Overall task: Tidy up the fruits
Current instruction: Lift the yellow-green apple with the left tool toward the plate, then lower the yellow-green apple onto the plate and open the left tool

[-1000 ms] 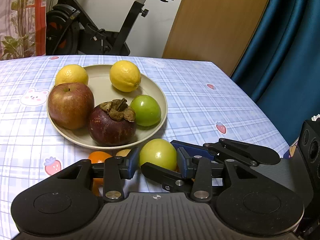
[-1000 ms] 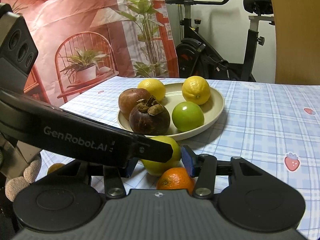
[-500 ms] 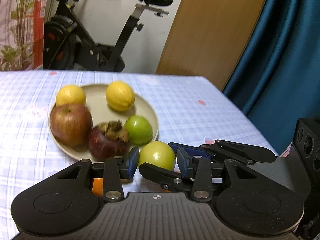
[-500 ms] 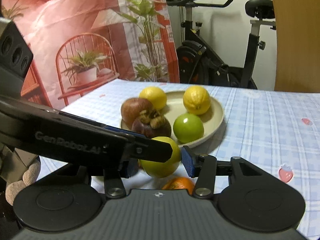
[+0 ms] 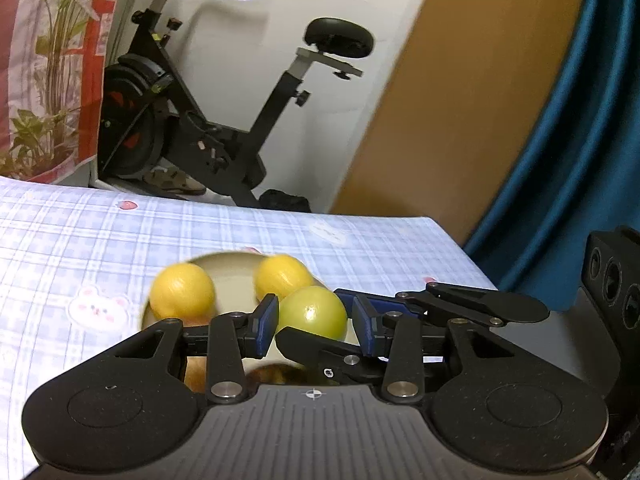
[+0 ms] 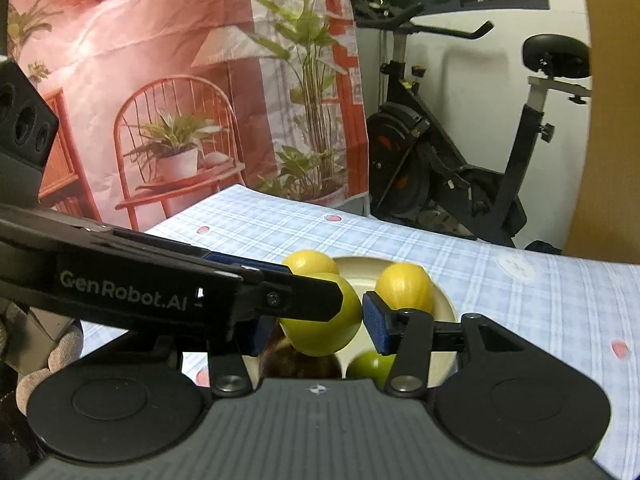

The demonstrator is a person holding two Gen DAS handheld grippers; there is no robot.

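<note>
- Left wrist: compared with a second ago my view sits higher and further forward. The plate (image 5: 224,258) has dropped low in frame; I now see only its far rim and the two lemons, one at left (image 5: 182,290) and one at right (image 5: 282,276), both motion-blurred. The red apple, the mangosteen and the small green fruit that were in plain view are now mostly behind the gripper body, with only a brown smudge (image 5: 276,374) showing under the fingers.
- Left gripper (image 5: 314,322): the blue pads are clamped on the green apple (image 5: 314,314), same as before. The apple is off the tablecloth (image 5: 80,248) now, carried in front of the plate.
- The right gripper's finger (image 5: 320,350) crosses under the apple in this view, its other finger reaching in from the right.
- The apple looks round, smooth, yellow-green, with one bright highlight and no visible stem.
- Right wrist: the plate (image 6: 444,300) has likewise slid down the frame, and the orange that sat below the apple is gone from sight.
- Right gripper (image 6: 320,322): its right pad touches the same green apple (image 6: 324,330); its left pad is hidden behind the left gripper's arm (image 6: 168,284), so I read this as a grip on the apple from both tools.
- Behind it I see the two lemons (image 6: 404,284), a small green fruit (image 6: 370,366) low on the plate, and a dark fruit (image 6: 300,360) just below the apple.
- A gloved hand (image 6: 44,364) shows at the left edge.
</note>
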